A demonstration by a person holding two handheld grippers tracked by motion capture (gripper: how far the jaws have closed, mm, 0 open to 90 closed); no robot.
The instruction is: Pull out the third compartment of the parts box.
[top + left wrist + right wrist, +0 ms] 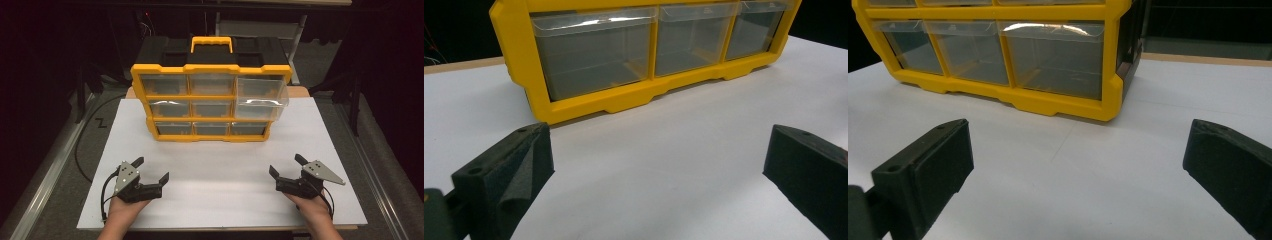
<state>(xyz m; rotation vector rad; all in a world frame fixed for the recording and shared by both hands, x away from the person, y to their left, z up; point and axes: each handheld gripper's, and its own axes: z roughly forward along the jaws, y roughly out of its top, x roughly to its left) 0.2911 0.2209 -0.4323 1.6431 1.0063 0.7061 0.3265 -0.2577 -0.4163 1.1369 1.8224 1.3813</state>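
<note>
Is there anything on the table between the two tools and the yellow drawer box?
Nothing: bare white table lies between the left tool, the right tool and the drawer box, as the high view shows.

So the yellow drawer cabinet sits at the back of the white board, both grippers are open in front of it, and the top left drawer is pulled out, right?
Not quite: the pulled-out drawer is the top right one of the cabinet, as the high view shows. The left gripper and right gripper are indeed open.

The left gripper (151, 169) rests low with jaws spread wide. Well apart from it, the right gripper (286, 166) mirrors it, equally wide.
</note>
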